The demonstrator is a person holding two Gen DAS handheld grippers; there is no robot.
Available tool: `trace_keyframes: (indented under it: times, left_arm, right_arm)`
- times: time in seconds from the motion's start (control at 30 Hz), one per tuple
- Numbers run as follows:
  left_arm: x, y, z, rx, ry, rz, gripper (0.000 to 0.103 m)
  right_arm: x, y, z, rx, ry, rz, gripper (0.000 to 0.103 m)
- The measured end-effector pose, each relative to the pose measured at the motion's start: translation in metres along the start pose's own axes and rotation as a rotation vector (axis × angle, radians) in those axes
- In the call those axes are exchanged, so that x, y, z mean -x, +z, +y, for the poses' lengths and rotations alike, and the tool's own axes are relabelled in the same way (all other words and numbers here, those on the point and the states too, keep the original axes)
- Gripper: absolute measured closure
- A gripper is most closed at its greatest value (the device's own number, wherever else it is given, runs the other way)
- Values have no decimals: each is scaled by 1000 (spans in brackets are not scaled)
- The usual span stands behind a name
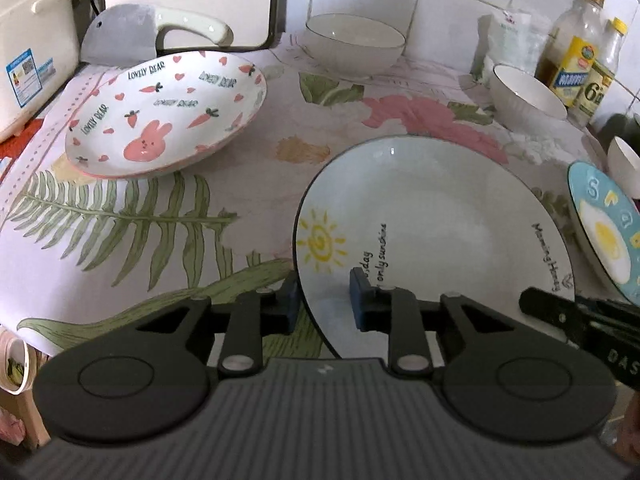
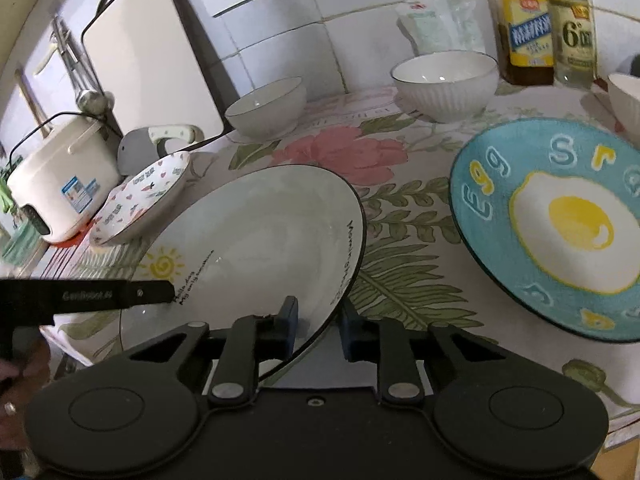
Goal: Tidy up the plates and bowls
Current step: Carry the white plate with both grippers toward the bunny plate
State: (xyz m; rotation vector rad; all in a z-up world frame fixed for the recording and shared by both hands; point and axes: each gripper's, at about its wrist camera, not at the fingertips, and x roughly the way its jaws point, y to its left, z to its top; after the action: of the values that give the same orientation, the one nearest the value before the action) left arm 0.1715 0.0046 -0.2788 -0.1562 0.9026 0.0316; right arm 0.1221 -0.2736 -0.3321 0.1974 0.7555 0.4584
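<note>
A white sun plate [image 1: 432, 220] with a dark rim lies on the floral cloth; it also shows in the right wrist view [image 2: 260, 232]. My left gripper [image 1: 324, 304] straddles its near left rim, jaws apart. My right gripper [image 2: 318, 328] straddles its near right rim, jaws apart. A pink bunny plate [image 1: 168, 116] sits at the back left [image 2: 140, 200]. A blue egg plate [image 2: 560, 232] lies to the right [image 1: 604, 228]. White bowls stand at the back [image 1: 354, 44] [image 1: 524, 98] [image 2: 266, 106] [image 2: 444, 82].
A rice cooker [image 2: 60, 184] and a cleaver [image 1: 132, 32] stand at the back left by a cutting board [image 2: 148, 52]. Oil and vinegar bottles [image 2: 524, 20] and a bag [image 2: 440, 20] line the tiled wall. Another bowl [image 2: 626, 100] is at the far right.
</note>
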Motion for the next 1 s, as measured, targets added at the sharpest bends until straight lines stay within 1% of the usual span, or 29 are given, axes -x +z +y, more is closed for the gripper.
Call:
trace_keyframes:
  times: [0.1, 0.27, 0.4, 0.5, 0.6, 0.73, 0.83, 0.9, 1.0]
  left_arm:
    - [4, 1, -4, -49, 3, -16, 79]
    - [12, 13, -5, -51, -30, -34, 79]
    - [17, 37, -2, -43, -63, -57, 79]
    - [14, 58, 0, -39, -86, -70, 79]
    - [1, 78, 0, -51, -91, -74, 79]
    - [-24, 94, -1, -44, -99, -57, 79]
    - [-43, 98, 1, -42, -112, -31, 79]
    - [-55, 100, 3, -32, -119, 1, 79]
    - [-68, 100, 3, -33, -116, 17, 79]
  right_arm:
    - [2, 3, 0, 5, -6, 11, 77]
    - [11, 17, 3, 29, -16, -14, 77]
    - [16, 40, 7, 45, -24, -43, 77]
    - [11, 60, 7, 43, -29, -53, 77]
    - [-1, 76, 4, 39, -32, -57, 77]
    - [-22, 86, -4, 14, -49, -45, 77]
    - [-37, 89, -8, -15, -76, -17, 77]
    - [-43, 88, -8, -18, -98, 0, 77]
    - [-53, 87, -8, -15, -118, 12, 76]
